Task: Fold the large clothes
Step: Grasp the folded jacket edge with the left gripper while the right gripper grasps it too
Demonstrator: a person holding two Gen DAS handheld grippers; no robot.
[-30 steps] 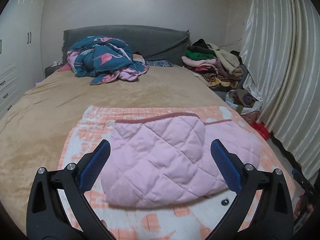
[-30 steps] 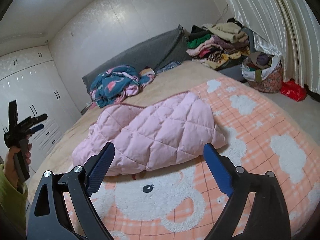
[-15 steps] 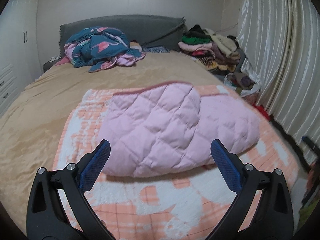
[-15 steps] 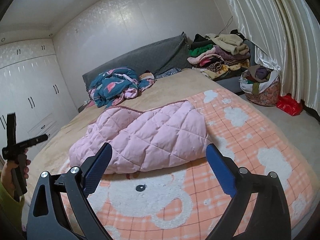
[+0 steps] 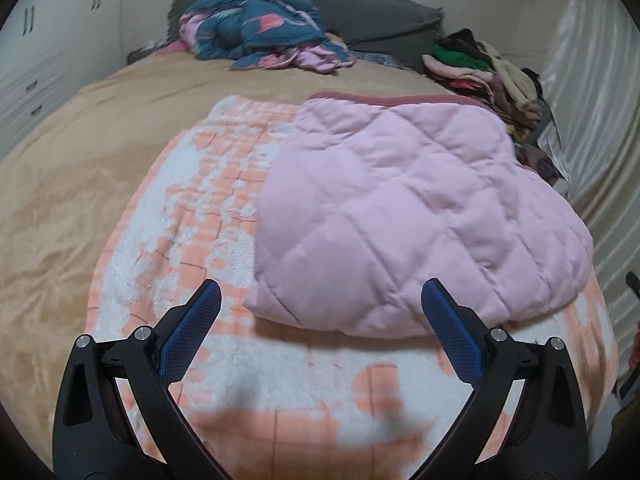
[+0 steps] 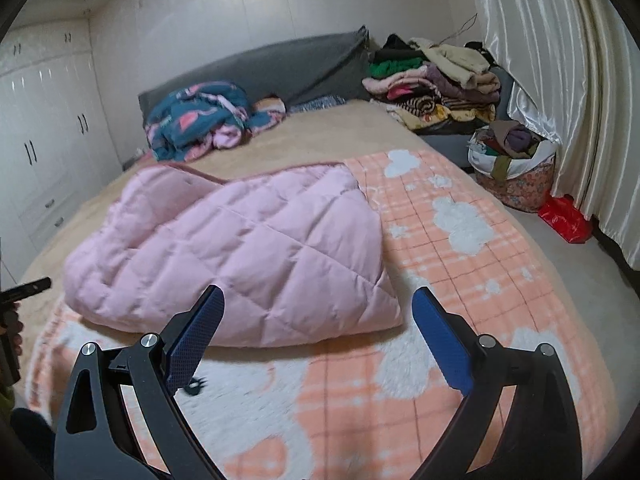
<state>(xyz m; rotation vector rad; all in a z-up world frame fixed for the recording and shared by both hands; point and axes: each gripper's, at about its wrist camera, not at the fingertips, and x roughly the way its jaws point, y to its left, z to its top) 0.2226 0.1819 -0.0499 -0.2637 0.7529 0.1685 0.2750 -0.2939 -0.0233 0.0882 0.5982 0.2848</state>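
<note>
We held left tongs (image 5: 320,312) spread wide, empty, above orange-and-white blanket (image 5: 192,216). Right tongs (image 6: 318,320) likewise wide, gripping nothing. Just beyond both, pink quilted jacket (image 5: 400,208) lay folded on blanket, on bed (image 5: 80,140). Farther back: crumpled blue duvet (image 5: 256,24) against grey headboard (image 6: 280,68), clothes pile (image 6: 436,80) near curtain (image 6: 560,80).

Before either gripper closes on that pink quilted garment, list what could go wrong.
1. The pink quilted garment lies directly on the orange checked blanket; a low pinch by the right gripper may catch both layers.
2. It is puffy and already folded over, so a grip may take only the top layer and the fold could spring open.
3. Both grippers are open, the left gripper near the same front edge; they could crowd each other.
</note>
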